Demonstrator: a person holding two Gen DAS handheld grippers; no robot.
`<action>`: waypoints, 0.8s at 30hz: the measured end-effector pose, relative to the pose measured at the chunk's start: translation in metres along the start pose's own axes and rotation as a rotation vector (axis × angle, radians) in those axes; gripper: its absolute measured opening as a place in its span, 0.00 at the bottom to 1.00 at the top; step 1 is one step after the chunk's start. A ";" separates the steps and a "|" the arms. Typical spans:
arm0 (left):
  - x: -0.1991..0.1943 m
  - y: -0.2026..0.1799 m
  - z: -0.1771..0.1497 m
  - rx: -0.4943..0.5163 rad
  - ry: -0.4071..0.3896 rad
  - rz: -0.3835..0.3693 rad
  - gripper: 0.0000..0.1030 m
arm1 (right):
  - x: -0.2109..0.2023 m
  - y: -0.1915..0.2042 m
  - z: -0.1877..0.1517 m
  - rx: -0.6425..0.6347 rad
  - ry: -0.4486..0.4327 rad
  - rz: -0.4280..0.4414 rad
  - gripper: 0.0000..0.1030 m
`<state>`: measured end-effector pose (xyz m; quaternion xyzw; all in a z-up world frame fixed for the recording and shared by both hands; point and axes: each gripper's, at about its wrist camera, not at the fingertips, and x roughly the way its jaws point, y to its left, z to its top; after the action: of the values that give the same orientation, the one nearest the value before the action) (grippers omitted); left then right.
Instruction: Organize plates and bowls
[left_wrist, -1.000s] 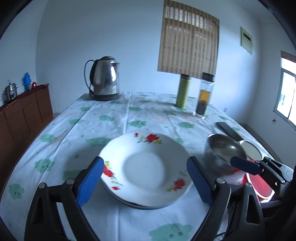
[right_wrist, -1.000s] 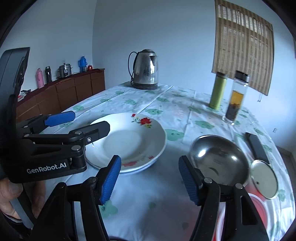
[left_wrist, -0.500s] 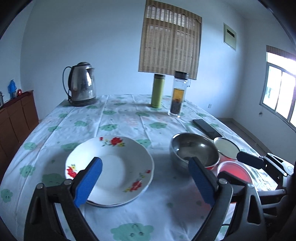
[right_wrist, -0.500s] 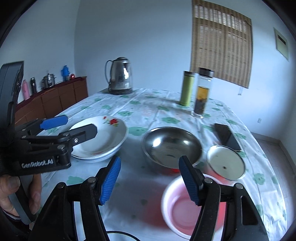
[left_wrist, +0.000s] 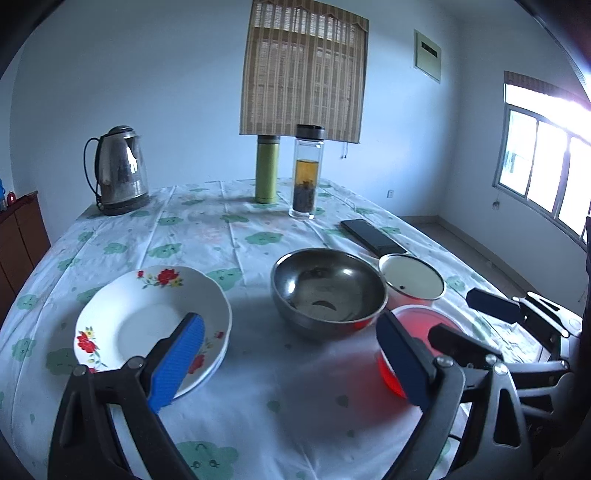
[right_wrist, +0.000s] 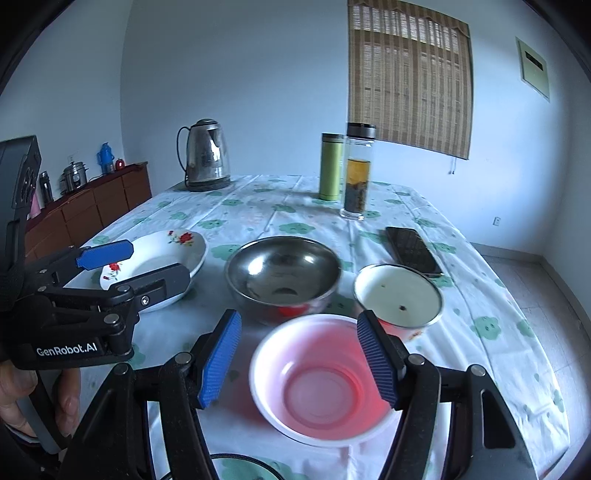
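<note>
A stack of white flowered plates lies at the left of the table. A steel bowl stands in the middle. A small enamel bowl is to its right. A pink plastic bowl sits nearest me. My left gripper is open and empty, above the cloth between the plates and the pink bowl. My right gripper is open, its pads on either side of the pink bowl, apart from it.
A steel kettle, a green flask and a glass tea bottle stand at the far end of the table. A black phone lies at the right. A wooden sideboard lines the left wall.
Both grippers have swung right: the plates have slid to the left of each view, and the steel, enamel and pink bowls have come towards the centre. Both stay open.
</note>
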<state>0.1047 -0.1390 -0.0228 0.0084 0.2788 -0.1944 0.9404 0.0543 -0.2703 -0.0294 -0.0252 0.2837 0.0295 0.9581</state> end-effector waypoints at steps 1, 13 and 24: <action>0.001 -0.003 0.000 0.006 0.004 -0.006 0.93 | -0.002 -0.005 -0.001 0.008 -0.002 -0.006 0.65; 0.024 -0.043 -0.011 0.082 0.079 -0.061 0.91 | 0.003 -0.056 -0.020 0.117 0.043 -0.087 0.65; 0.055 -0.067 -0.026 0.115 0.193 -0.116 0.65 | 0.020 -0.071 -0.039 0.149 0.104 -0.045 0.55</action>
<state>0.1085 -0.2177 -0.0679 0.0650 0.3566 -0.2623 0.8943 0.0555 -0.3427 -0.0708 0.0384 0.3339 -0.0148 0.9417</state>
